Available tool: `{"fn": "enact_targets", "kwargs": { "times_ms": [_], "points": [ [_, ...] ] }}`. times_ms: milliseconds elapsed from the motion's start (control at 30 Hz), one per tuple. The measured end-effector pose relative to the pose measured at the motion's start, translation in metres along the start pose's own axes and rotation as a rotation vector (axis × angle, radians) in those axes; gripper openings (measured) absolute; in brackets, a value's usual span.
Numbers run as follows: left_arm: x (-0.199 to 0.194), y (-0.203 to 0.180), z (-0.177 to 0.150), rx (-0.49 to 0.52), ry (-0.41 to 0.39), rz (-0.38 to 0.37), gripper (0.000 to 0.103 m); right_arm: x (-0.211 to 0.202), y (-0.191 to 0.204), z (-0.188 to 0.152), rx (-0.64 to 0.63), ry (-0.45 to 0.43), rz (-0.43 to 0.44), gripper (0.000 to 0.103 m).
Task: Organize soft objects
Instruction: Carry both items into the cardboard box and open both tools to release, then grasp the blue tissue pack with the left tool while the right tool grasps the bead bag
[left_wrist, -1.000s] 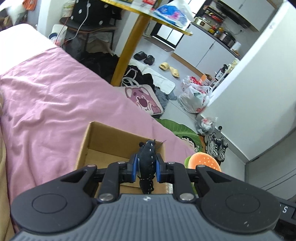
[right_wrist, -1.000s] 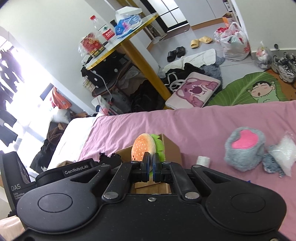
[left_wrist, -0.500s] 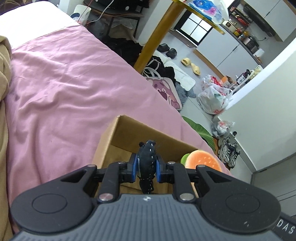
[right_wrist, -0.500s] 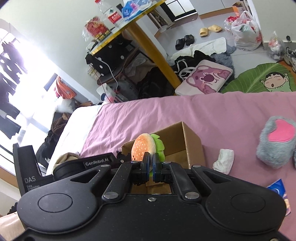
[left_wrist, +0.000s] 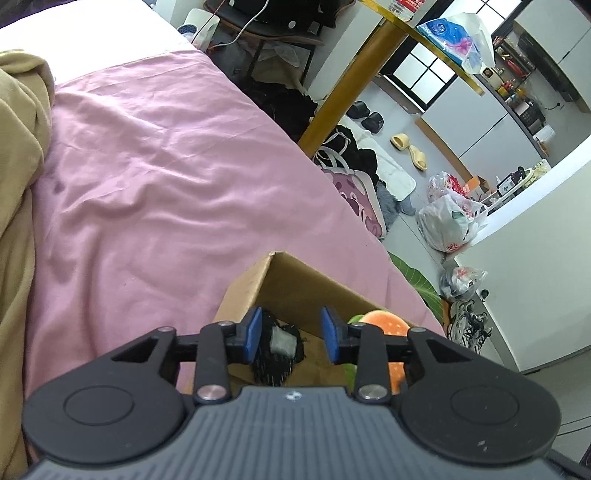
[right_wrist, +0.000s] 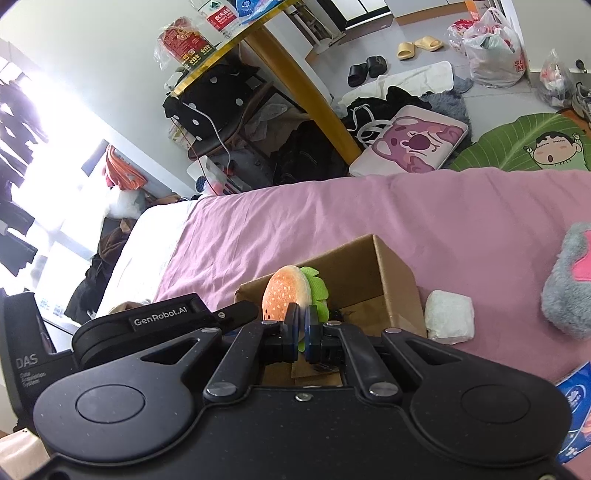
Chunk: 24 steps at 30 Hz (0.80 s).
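Observation:
An open cardboard box (left_wrist: 291, 284) (right_wrist: 391, 273) sits on the pink bedsheet. My left gripper (left_wrist: 291, 334) is open just above the box, and a black fuzzy soft item (left_wrist: 277, 349) with a grey patch lies loose in the box below its blue pads. My right gripper (right_wrist: 302, 330) is shut on a burger plush (right_wrist: 291, 291) with an orange bun and green lettuce, held over the box's near side. That burger plush (left_wrist: 384, 323) also shows in the left wrist view beside the left gripper's right finger.
On the sheet right of the box lie a white wrapped packet (right_wrist: 448, 315), a grey fluffy paw plush (right_wrist: 570, 288) with a pink pad, and a blue packet (right_wrist: 576, 406). A tan blanket (left_wrist: 18, 184) lies at the left. Beyond the bed's edge the floor holds bags, shoes and a yellow-legged table (left_wrist: 343, 92).
My left gripper has opened and the black fuzzy item has dropped from its pads into the box. The right gripper has moved closer over the box, still holding the burger plush.

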<state>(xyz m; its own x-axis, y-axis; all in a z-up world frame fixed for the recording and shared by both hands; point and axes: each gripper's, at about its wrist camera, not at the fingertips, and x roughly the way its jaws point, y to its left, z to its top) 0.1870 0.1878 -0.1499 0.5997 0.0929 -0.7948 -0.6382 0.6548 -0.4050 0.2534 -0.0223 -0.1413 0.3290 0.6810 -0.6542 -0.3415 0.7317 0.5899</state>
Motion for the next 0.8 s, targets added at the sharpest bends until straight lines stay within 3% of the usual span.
{"fn": "enact_targets", "kwargs": {
  "times_ms": [167,267,367,433,500,567,800],
  "points": [
    [-0.008,0.000,0.000,-0.004,-0.020,0.002,0.038,0.004,0.005,0.002,-0.005,0.000,0.007,0.003],
    [-0.012,-0.001,-0.001,0.008,-0.042,0.009,0.047,0.009,0.003,0.006,0.018,0.015,-0.025,0.014],
    [-0.015,-0.003,-0.002,0.017,-0.042,0.006,0.050,0.001,0.002,0.004,0.010,0.005,-0.047,0.018],
    [-0.016,-0.005,-0.002,0.022,-0.047,0.006,0.053,-0.009,0.001,0.003,0.007,0.002,-0.049,0.027],
    [-0.020,-0.008,-0.004,0.034,-0.052,0.012,0.067,-0.019,0.002,0.002,-0.008,-0.004,-0.057,0.029],
    [-0.023,-0.011,-0.006,0.044,-0.054,0.017,0.077,-0.031,0.001,0.001,-0.016,-0.017,-0.064,0.037],
    [-0.037,-0.028,-0.020,0.129,-0.037,0.020,0.088,-0.064,-0.006,0.000,-0.047,-0.041,-0.088,0.060]
  ]
}}
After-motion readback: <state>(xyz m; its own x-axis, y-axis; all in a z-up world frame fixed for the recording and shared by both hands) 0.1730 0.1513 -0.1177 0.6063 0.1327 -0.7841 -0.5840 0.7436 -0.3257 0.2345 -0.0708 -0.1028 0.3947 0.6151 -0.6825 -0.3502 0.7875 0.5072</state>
